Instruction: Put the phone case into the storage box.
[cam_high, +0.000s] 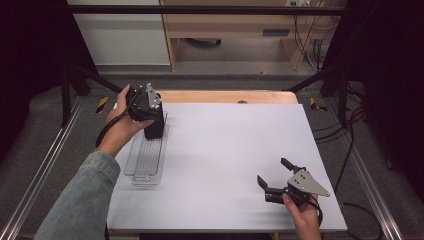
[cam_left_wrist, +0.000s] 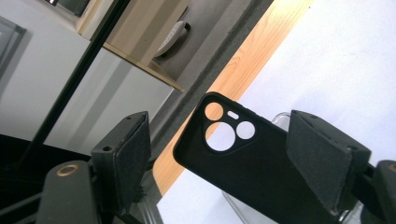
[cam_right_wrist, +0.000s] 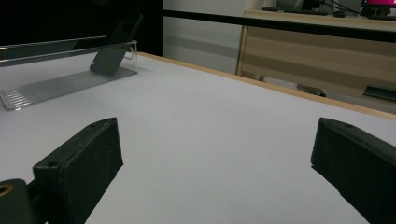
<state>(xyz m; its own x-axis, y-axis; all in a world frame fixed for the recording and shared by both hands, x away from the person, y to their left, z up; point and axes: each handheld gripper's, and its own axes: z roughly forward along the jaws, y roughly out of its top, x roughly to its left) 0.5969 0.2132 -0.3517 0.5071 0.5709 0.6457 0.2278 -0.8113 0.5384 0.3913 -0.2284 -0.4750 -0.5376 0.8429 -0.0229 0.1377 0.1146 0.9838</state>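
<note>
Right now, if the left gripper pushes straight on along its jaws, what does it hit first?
Probably the black phone case. It stands between the open jaws of the left gripper, leaning in the clear tray. Beyond it lies the white table; depth is hard to judge.

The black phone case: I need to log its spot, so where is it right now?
In the high view the black phone case stands tilted at the far end of the clear tray, on the table's left side, between the open jaws of the left gripper.

Even overhead light, soft shadows; dark surroundings; near fingers (cam_right_wrist: 88, 158) blurred in gripper views.
</note>
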